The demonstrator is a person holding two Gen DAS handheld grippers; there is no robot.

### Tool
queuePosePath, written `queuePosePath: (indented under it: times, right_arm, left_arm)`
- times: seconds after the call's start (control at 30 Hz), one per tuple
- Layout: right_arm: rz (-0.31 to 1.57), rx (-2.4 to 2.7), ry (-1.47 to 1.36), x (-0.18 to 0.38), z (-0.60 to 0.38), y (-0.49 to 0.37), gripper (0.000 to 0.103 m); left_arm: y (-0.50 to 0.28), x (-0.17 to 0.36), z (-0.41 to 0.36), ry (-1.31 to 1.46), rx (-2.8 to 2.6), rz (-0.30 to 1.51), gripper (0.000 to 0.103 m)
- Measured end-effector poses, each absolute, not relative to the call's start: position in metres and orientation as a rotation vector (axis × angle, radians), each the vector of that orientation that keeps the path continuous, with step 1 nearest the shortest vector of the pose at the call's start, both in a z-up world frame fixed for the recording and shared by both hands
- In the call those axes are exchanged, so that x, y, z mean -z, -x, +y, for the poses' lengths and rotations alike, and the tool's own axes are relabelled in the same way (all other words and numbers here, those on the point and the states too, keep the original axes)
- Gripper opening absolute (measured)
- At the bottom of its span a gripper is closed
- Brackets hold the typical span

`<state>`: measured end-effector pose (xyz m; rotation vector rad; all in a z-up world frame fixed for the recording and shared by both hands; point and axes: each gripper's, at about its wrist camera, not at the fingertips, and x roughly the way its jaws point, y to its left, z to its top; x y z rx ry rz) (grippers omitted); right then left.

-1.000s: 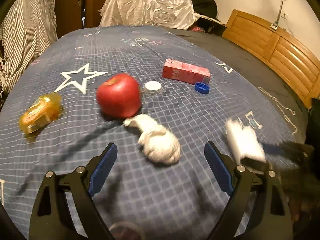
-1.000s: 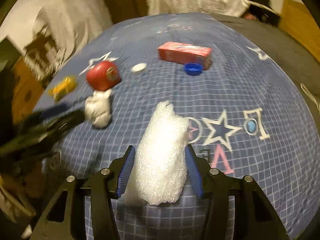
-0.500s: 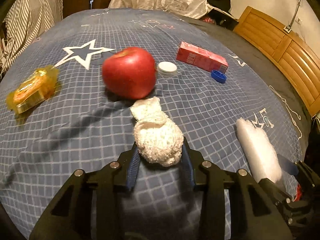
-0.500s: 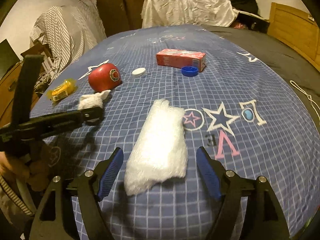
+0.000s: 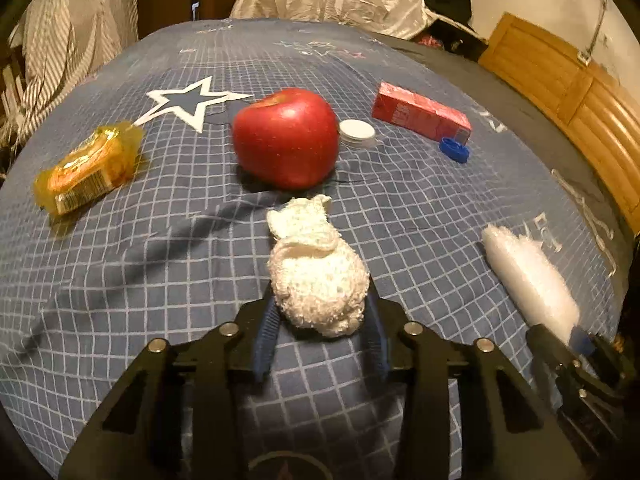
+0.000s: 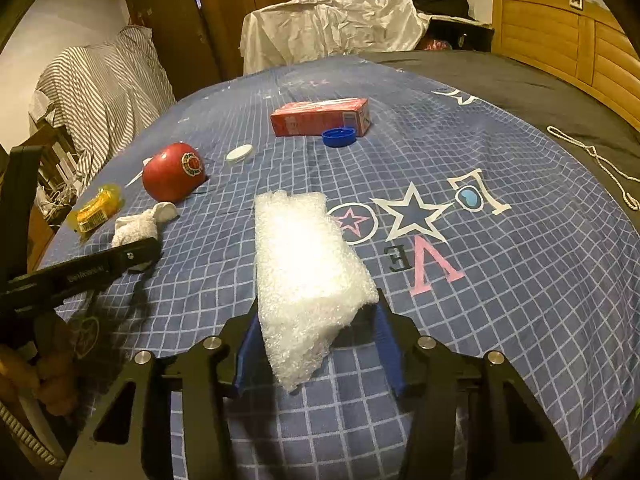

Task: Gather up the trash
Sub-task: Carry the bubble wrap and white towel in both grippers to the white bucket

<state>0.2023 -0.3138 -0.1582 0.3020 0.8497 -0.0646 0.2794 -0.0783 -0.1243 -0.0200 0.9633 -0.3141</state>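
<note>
My left gripper (image 5: pixel 320 320) is shut on a crumpled white tissue wad (image 5: pixel 316 272) on the blue checked bedspread (image 5: pixel 160 264). The wad also shows in the right wrist view (image 6: pixel 136 228). My right gripper (image 6: pixel 316 340) is shut on a folded piece of white bubble wrap (image 6: pixel 304 264), which also shows at the right of the left wrist view (image 5: pixel 528 276). A red carton (image 5: pixel 420 114), a blue cap (image 5: pixel 454 150), a white cap (image 5: pixel 357 131) and a yellow wrapper (image 5: pixel 86 170) lie farther back.
A red apple (image 5: pixel 286 136) sits just beyond the tissue wad. A wooden headboard (image 5: pixel 572 92) runs along the right. Striped cloth (image 6: pixel 100 92) hangs at the left and a white sheet (image 6: pixel 332 20) covers furniture behind the bed. A white cord (image 6: pixel 592 160) lies at the right.
The left gripper moved onto the tissue wad and closed on it. The right gripper opened half a second ago and has closed on the bubble wrap again.
</note>
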Motion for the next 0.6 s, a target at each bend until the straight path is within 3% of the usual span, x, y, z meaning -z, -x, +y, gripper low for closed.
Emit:
queuePosePath:
  times: [0.27, 0.6]
  right_arm:
    - [0.739, 0.024, -0.274, 0.128, -0.298, -0.189, 0.049]
    - [0.55, -0.039, -0.26, 0.062, -0.273, -0.158, 0.049]
  left_arm:
    - [-0.236, 0.101, -0.071, -0.015, 0.254, 0.843, 0.035]
    - [-0.159, 0.031, -0.035, -0.025, 0.179, 0.567, 0.035]
